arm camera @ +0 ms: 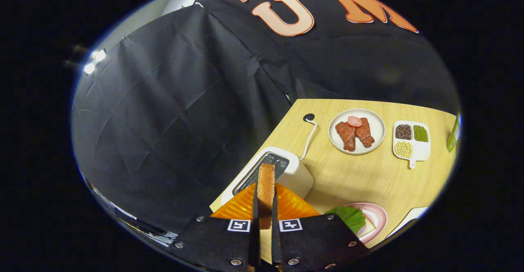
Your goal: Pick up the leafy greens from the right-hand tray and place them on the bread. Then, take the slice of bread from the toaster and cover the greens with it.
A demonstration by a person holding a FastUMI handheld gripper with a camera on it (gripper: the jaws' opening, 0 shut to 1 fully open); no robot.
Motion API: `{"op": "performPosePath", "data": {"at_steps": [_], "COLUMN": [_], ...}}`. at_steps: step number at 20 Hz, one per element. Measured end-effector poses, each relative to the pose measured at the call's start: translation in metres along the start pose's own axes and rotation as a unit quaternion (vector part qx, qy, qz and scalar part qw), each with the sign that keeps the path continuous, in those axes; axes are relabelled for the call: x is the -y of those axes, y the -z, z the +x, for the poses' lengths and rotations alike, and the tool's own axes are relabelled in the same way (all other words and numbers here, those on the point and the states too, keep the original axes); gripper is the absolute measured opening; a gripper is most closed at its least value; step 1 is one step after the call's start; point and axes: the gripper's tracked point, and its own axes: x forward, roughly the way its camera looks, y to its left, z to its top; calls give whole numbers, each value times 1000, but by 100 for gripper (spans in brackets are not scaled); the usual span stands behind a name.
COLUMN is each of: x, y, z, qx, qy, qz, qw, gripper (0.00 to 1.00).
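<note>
Gripper view: we are pinching the bread slice [266,190] in the hand-held gripper [264,206] above the toaster [297,173], aiming flat toward the greens [348,216] at lower right.

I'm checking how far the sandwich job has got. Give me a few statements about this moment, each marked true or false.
1. The jaws of the gripper are shut on the slice of bread, held on edge. True.
2. The slice is still deep in the toaster slot. False: it is lifted clear, above the toaster.
3. The leafy greens lie on the bread on the pink plate. True.
4. The white plate holds green beans. False: it holds reddish meat pieces and a pink slice.
5. The divided dish carries three kinds of small beans or grains. True.
6. The toaster's cord is black. False: it is white.
</note>
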Motion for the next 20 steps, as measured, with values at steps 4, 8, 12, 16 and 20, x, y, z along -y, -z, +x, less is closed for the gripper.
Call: {"op": "performPosePath", "data": {"at_steps": [4,8,12,16,20], "x": [21,47,79,100,108], "y": [13,28,49,71,92], "z": [-12,-20,-26,-29,-35], "qx": [1,1,-4,-12,-15], "qy": [2,11,16,17,-1], "qz": [14,40,70,97,115], "qw": [1000,999,997,995,993], "gripper": [11,11,11,11,11]}}
